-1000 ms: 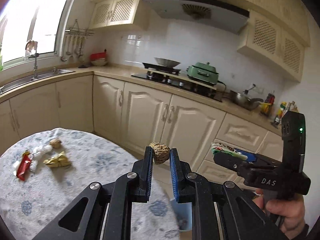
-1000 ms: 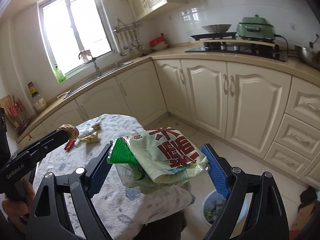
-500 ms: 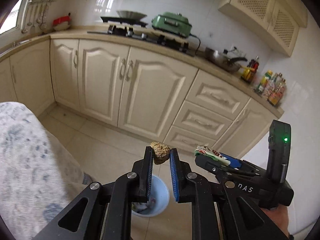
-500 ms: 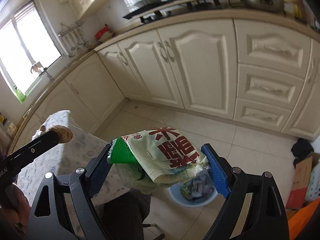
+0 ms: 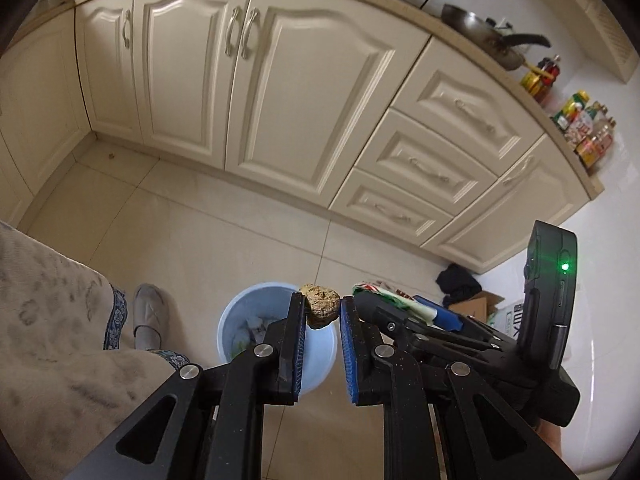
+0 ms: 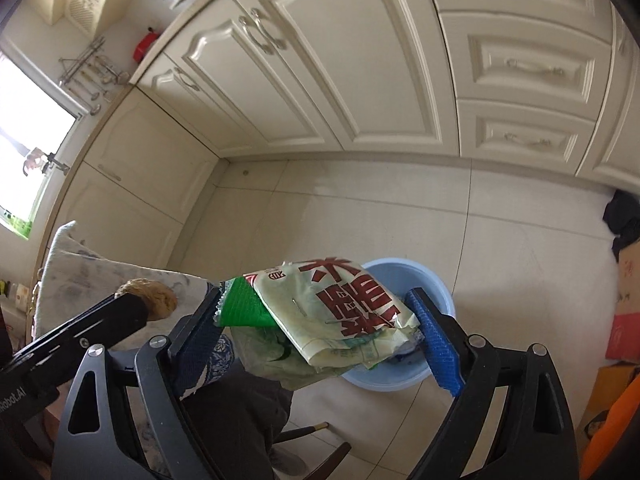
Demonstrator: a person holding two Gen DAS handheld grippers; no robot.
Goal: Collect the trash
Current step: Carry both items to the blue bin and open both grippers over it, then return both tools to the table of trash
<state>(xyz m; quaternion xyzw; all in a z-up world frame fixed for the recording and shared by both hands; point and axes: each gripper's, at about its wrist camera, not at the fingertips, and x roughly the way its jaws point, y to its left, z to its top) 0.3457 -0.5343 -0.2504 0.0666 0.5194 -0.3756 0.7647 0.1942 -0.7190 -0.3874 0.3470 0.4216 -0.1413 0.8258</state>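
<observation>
My left gripper (image 5: 322,309) is shut on a brown crumpled lump of trash (image 5: 321,309), held above the rim of a light blue bin (image 5: 244,312) on the floor. The lump also shows in the right wrist view (image 6: 154,298). My right gripper (image 6: 320,320) is shut on a crumpled plastic bag (image 6: 336,308), pale green with red characters and a green end, held above the same bin (image 6: 434,284). The bin holds some trash. The right gripper shows in the left wrist view (image 5: 404,312), just right of the left gripper.
The table with a grey patterned cloth (image 5: 52,340) is at lower left, with a slipper (image 5: 148,316) beside it. Cream cabinets (image 5: 280,92) run along the back. A dark cloth (image 5: 458,282) and cardboard boxes (image 6: 626,320) lie on the floor at right.
Both grippers have swung away from the table and tilted down toward the floor. The blue bin has come in under both, and the table trash has left the view. Both still hold their items.
</observation>
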